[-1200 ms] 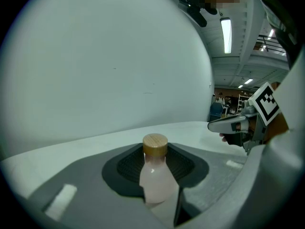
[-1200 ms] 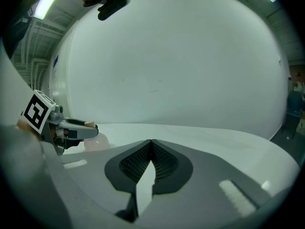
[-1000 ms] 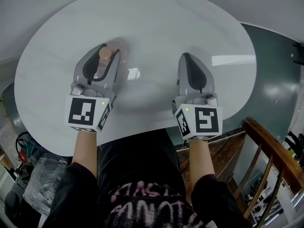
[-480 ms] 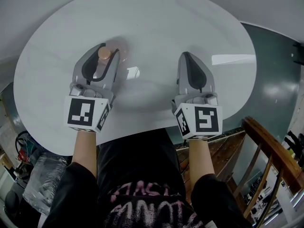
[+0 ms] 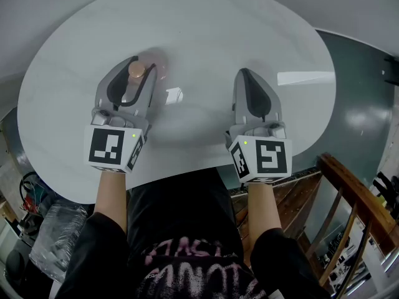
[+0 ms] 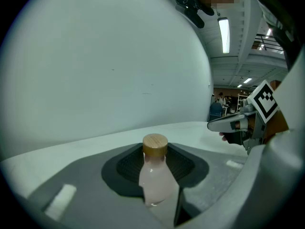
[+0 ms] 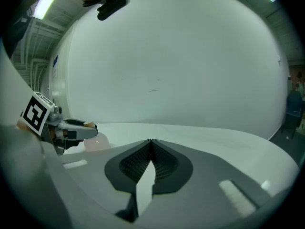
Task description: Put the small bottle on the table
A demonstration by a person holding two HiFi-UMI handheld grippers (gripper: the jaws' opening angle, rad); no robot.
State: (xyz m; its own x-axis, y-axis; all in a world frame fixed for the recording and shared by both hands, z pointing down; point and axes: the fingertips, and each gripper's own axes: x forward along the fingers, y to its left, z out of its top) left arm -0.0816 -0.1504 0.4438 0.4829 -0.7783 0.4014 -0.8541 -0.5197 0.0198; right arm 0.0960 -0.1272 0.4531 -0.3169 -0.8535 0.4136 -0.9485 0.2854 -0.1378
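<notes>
the left gripper is clamped on the bottle, which stands upright with its wooden cap up, over the table left of middle. i cannot tell whether its base touches the top. the right gripper hovers beside it, jaws together, empty. likely left: set down, release, withdraw.

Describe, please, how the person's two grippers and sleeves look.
Both the left gripper and right gripper are light grey, tapered shells with black ribbed pads and a white cube bearing black square markers and a green light. The sleeves are black.
</notes>
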